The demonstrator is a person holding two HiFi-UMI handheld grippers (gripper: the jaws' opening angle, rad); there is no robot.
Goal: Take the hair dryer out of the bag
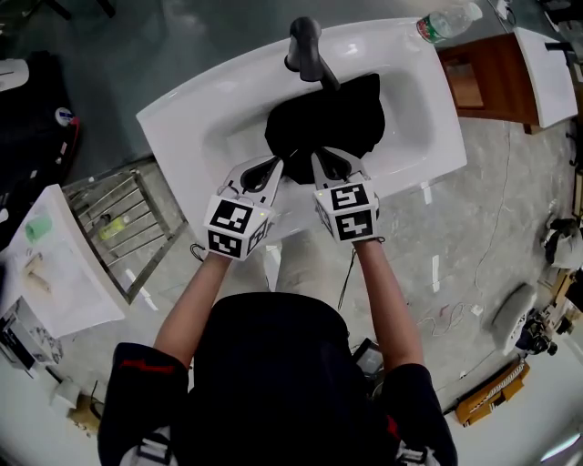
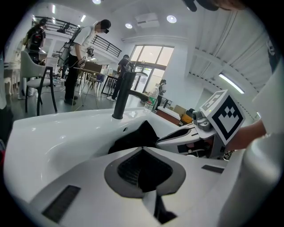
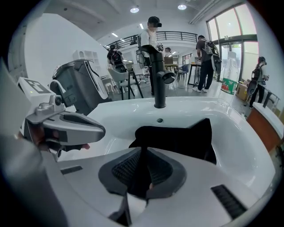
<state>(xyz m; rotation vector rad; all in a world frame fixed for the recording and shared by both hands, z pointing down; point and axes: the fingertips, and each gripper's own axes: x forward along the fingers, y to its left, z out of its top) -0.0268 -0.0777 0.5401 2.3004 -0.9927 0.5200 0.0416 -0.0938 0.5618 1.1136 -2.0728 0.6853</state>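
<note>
A black bag (image 1: 328, 123) lies crumpled in the white sink basin (image 1: 414, 118), below the faucet. No hair dryer shows; the bag's inside is hidden. My left gripper (image 1: 273, 169) and right gripper (image 1: 321, 164) hover side by side over the near rim, tips just at the bag's near edge. Both are shut, with nothing seen between the pads. In the left gripper view the shut left gripper (image 2: 143, 150) points at the bag (image 2: 137, 135), with the right gripper (image 2: 159, 142) close beside it. The right gripper view shows the right gripper (image 3: 142, 150) before the bag (image 3: 177, 135).
A black faucet (image 1: 305, 45) stands at the basin's far side. A water bottle (image 1: 446, 23) lies on the far right corner, beside a wooden cabinet (image 1: 483, 82). A metal rack (image 1: 127, 223) and a white counter (image 1: 46, 273) stand at left. People (image 3: 153, 40) stand in the room behind.
</note>
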